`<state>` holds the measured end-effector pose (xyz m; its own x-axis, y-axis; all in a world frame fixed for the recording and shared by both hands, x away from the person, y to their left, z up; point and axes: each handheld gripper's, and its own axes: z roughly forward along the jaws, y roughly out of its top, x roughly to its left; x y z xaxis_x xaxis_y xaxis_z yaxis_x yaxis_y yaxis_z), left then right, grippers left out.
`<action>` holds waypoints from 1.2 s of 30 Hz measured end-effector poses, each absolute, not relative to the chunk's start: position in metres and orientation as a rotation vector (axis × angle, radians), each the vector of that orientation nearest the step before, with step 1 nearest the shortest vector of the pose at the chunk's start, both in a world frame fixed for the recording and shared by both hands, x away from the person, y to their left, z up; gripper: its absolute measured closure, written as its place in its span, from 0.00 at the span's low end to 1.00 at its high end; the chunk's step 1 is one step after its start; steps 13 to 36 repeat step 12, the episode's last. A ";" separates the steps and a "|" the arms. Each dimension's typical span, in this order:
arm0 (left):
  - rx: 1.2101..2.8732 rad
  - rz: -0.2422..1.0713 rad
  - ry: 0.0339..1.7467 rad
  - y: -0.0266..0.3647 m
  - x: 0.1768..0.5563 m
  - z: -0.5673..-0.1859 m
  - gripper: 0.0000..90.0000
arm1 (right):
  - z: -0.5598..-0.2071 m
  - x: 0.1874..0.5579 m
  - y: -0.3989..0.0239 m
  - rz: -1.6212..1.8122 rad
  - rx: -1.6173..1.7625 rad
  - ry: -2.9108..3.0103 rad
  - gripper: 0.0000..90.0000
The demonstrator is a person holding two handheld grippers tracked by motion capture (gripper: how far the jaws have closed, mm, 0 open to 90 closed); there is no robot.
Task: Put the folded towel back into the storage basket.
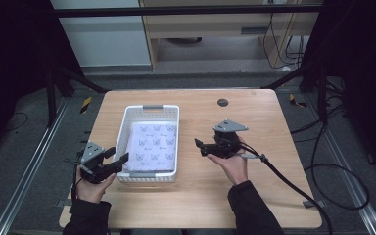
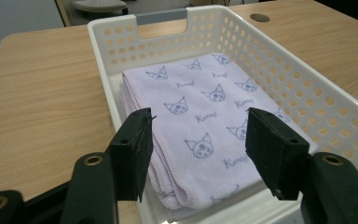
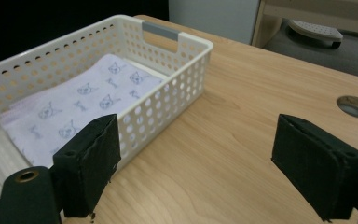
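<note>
A white perforated basket (image 1: pixel 122 132) stands left of the table's middle, and a folded lilac towel (image 1: pixel 154 142) printed with small cat faces lies flat inside it. My left gripper (image 1: pixel 117 157) sits at the basket's near left corner. In the left gripper view its jaws stand open above the towel's (image 2: pixel 200 98) near edge, apart from the cloth, with the basket wall (image 2: pixel 307 93) to the right. My right gripper (image 1: pixel 199 146) hovers over bare wood to the right of the basket. It is open with nothing between its jaws, and the right gripper view shows the basket (image 3: pixel 177 88) and towel (image 3: pixel 88 98) off to the left.
A round cable hole (image 1: pixel 222 102) sits in the wooden tabletop (image 1: pixel 254 196) at the far centre. The right gripper's black cable (image 1: pixel 293 186) trails off the table's right front. Dark floor with rails surrounds the table.
</note>
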<state>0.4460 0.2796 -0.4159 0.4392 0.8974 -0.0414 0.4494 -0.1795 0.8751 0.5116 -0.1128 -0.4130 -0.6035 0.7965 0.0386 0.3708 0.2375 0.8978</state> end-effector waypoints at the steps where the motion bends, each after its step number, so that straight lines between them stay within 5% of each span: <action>1: 1.800 0.633 1.153 0.281 0.445 -0.417 0.45 | -0.416 0.508 -0.119 1.329 1.068 2.086 0.16; 12: 1.779 0.654 1.141 0.287 0.437 -0.425 0.41 | -0.434 0.482 -0.175 1.321 1.140 2.038 0.15; 36: 1.779 0.654 1.141 0.287 0.437 -0.425 0.41 | -0.434 0.482 -0.175 1.321 1.140 2.038 0.15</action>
